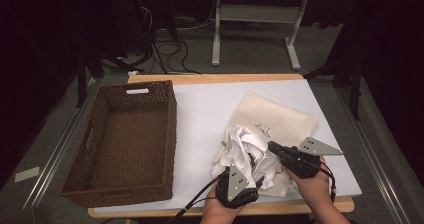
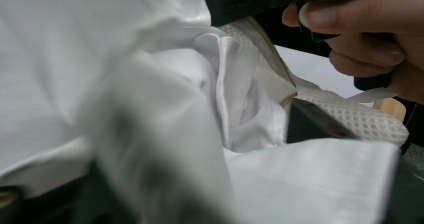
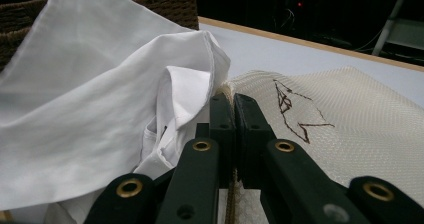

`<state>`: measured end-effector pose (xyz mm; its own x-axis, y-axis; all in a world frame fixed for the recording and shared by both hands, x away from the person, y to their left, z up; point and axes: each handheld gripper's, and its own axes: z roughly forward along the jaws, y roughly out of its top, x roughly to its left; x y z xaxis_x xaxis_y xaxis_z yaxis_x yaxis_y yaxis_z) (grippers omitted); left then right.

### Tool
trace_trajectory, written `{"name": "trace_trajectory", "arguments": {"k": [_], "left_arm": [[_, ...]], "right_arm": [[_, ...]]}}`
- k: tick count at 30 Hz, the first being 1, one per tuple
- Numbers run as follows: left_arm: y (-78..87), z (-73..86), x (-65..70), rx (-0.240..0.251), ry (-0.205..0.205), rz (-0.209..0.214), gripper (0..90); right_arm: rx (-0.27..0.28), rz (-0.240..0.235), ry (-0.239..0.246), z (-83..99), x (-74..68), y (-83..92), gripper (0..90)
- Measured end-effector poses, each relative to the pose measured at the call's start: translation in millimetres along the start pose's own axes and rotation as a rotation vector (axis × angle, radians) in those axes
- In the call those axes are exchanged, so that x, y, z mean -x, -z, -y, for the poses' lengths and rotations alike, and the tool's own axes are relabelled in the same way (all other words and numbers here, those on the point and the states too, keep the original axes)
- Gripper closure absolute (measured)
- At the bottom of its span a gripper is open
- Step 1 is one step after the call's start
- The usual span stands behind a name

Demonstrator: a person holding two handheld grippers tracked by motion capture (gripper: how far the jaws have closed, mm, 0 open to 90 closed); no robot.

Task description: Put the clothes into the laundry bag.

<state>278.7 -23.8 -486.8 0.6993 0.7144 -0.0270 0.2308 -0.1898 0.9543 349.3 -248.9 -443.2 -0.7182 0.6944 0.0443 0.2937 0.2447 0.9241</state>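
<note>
The high view looks forward and down from above the bench's [image 1: 200, 109] near edge, taking in the whole top. The right gripper view sits low and close, facing along the cream bag [image 3: 350, 129] toward the far edge. The left gripper view, blurred, seems pressed against the white cloth [image 2: 75, 59], shared by all three views.

Your left hand-held gripper [image 1: 248, 180] sits at 6 o'clock, pointing toward 1 o'clock, jaws partly apart. Your right hand-held gripper [image 3: 234, 115] lies at 4 o'clock, aimed toward 10 o'clock, jaws pressed together. Both forearms enter from the bottom edge.
</note>
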Motion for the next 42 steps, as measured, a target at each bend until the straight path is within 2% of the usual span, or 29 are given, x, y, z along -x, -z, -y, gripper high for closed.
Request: {"name": "trace_trajectory", "arguments": {"k": [4, 6, 7, 8, 15, 22, 25, 28, 29, 30, 34, 35, 37, 38, 39, 40, 41, 42], "left_arm": [[-7.4, -1.0, -0.7, -0.035, -0.005, -0.008, 70.1], [-12.9, -1.2, -2.0, -0.054, -0.008, -0.015, 77.7], [-18.2, -1.6, -2.6, -0.074, -0.022, -0.020, 81.2], [-18.2, -1.6, -2.6, -0.074, -0.022, -0.020, 83.7], [-41.1, -3.5, -1.5, -0.131, -0.037, -0.024, 86.4], [-56.4, -4.1, -1.2, -0.179, -0.029, -0.020, 85.4], [-64.9, -3.0, -0.6, -0.202, -0.010, -0.009, 80.5], [-65.2, -2.9, -0.5, -0.193, 0.003, 0.012, 69.3], [-64.1, -2.9, 0.5, -0.180, 0.004, 0.023, 69.3], [-58.2, -3.7, 2.1, -0.159, -0.016, 0.040, 57.6], [-41.5, -4.8, 5.3, -0.123, -0.031, 0.042, 39.9], [-36.8, -5.0, 5.9, -0.117, -0.040, 0.043, 36.0], [-31.9, -5.1, 5.3, -0.115, -0.044, 0.047, 34.1], [-27.0, -5.5, 3.6, -0.118, -0.038, 0.050, 33.0], [-17.0, -5.3, -1.4, -0.118, -0.005, 0.060, 30.3], [-17.0, -5.3, -1.4, -0.118, -0.005, 0.060, 29.3], [-8.7, -4.3, -6.2, -0.108, 0.039, 0.066, 27.8], [-8.7, -4.3, -6.2, -0.108, 0.039, 0.066, 27.0]], "right_arm": [[-0.002, 0.001, 0.003, -0.2, -0.5, -0.7, 88.1], [0.000, 0.001, 0.003, -0.5, -0.5, -0.7, 88.1], [-0.001, 0.002, -0.002, -0.6, -0.6, -0.7, 88.1], [-0.001, 0.002, -0.002, -0.6, -0.6, -0.7, 88.1], [0.001, 0.002, 0.001, -1.0, 0.6, -1.4, 88.2], [0.009, -0.007, -0.001, -2.7, -1.0, -0.2, 88.2], [0.017, -0.015, 0.007, -3.3, -3.3, 0.6, 88.2], [0.016, -0.010, 0.007, -2.6, -1.5, 0.2, 88.2], [0.016, -0.010, 0.007, -2.6, -1.5, 0.2, 88.2], [0.015, -0.007, -0.002, -1.8, 0.3, 0.4, 88.2], [0.016, -0.007, -0.001, -1.3, 0.8, 0.8, 88.1], [0.016, -0.007, -0.001, -1.4, 0.6, 0.6, 88.1], [0.016, -0.005, -0.002, -1.5, 0.0, 0.6, 88.1], [0.016, -0.005, -0.001, -1.7, -0.5, 0.6, 88.1], [0.016, -0.006, 0.004, -1.5, -1.0, 0.6, 88.1], [0.015, -0.006, 0.005, -1.3, -1.3, 0.5, 88.1], [0.015, -0.004, 0.006, -1.2, -1.2, 0.3, 88.1], [0.016, -0.003, 0.006, -1.1, -1.1, 0.1, 88.1]]}}
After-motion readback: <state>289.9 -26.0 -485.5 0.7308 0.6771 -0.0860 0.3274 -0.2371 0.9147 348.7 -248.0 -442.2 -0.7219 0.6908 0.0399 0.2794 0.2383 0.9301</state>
